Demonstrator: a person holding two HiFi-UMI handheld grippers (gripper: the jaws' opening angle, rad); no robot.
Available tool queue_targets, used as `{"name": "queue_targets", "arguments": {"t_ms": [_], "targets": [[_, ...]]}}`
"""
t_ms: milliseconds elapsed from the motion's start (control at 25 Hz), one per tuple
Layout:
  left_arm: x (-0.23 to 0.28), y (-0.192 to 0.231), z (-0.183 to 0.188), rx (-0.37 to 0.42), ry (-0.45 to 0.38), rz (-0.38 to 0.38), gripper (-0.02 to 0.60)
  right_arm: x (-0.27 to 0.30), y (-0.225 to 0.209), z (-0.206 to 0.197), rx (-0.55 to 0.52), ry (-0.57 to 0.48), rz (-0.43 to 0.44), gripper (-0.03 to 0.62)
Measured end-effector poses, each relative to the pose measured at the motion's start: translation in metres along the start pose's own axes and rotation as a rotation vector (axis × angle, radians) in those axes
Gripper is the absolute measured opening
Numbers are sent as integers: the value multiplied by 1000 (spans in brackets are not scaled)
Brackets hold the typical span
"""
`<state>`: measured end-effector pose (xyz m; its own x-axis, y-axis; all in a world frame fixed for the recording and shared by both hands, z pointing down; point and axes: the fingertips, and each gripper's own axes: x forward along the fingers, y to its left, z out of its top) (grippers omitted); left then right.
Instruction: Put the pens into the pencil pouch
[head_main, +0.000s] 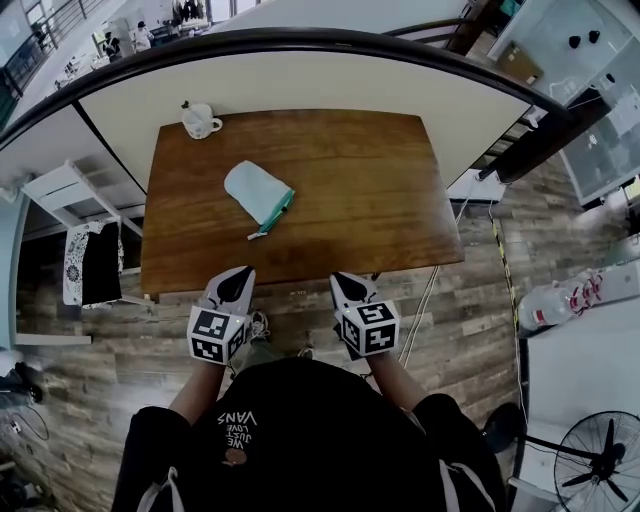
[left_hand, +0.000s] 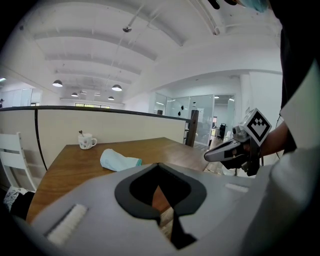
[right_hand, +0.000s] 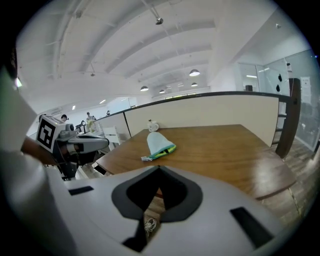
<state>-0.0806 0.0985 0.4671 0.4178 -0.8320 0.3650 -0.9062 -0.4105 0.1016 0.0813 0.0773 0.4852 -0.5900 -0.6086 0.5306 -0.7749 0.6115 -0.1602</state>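
Note:
A pale teal pencil pouch (head_main: 258, 192) lies on the brown wooden table (head_main: 380, 200), left of its middle, with its green-edged mouth and zipper pull toward me. It also shows in the left gripper view (left_hand: 117, 160) and the right gripper view (right_hand: 159, 145). No loose pen is visible anywhere on the table. My left gripper (head_main: 240, 273) and right gripper (head_main: 346, 282) hover side by side just off the table's near edge, well short of the pouch. Both are shut and hold nothing, as their own views show (left_hand: 159, 167) (right_hand: 159, 170).
A white mug (head_main: 200, 120) stands at the table's far left corner. A curved white partition (head_main: 300, 70) runs behind the table. A white chair (head_main: 60, 190) is off the left side. A side table with bottles (head_main: 560, 300) and a fan (head_main: 600, 460) are at the right.

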Motion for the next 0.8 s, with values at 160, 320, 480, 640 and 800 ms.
{"name": "queue_targets", "arguments": {"t_ms": [160,320,480,640,800], "targets": [[-4,-9,-4,-10,-8,17,11,-4,-1,-8,-5,3,8,12],[-7,-17,-8,-14,-9,27,11,-9,-2,-13,-8,6,12,12],[-7,-26,-12,-16,-9,30,11,-13,-4,-19,-11,10,15,12],[-7,-31,-13,-25,-10,31,11,-16,-7,-23,-18,17,15,12],[-4,-33,-13,-26,-10,28,11,-15,-10,-23,-20,19,12,12]]}}
